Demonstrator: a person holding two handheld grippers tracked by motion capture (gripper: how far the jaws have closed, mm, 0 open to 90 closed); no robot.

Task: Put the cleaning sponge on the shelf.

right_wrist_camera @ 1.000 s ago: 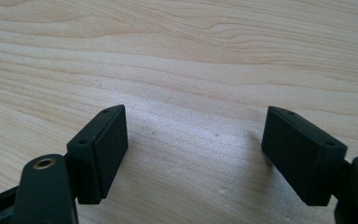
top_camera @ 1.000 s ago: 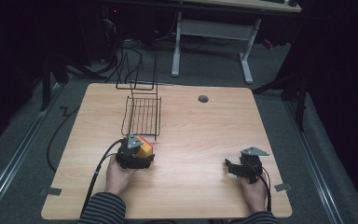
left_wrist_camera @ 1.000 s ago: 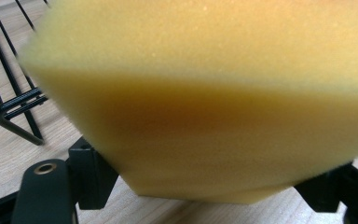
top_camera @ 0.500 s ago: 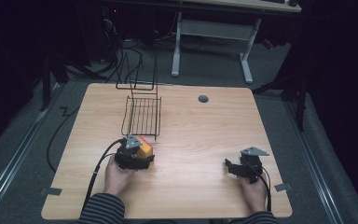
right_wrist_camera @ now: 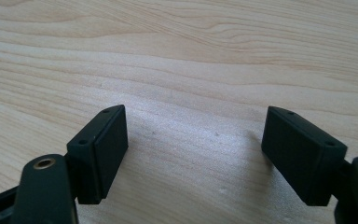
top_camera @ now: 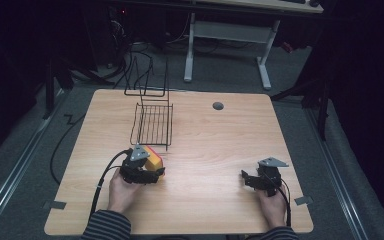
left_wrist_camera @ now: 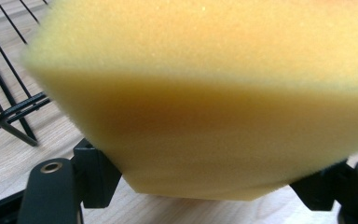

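Observation:
A yellow sponge (top_camera: 154, 160) with a red-orange top sits low over the wooden table (top_camera: 220, 140), just in front of the wire rack. My left gripper (top_camera: 156, 172) is shut on it. In the left gripper view the sponge (left_wrist_camera: 205, 102) bulges between the two black jaws of the left gripper (left_wrist_camera: 205, 189), whose pads press into its sides. My right gripper (top_camera: 246, 179) rests near the table's front right, pointing left. In the right gripper view the right gripper (right_wrist_camera: 196, 154) is open over bare wood with nothing between the jaws.
A black wire rack (top_camera: 152, 122) stands at the back left of the table, its near corner (left_wrist_camera: 9, 107) close to the sponge. A round cable hole (top_camera: 218, 106) sits at the back. Tape marks (top_camera: 55, 204) lie at the front corners. Cables and desk legs crowd the floor behind.

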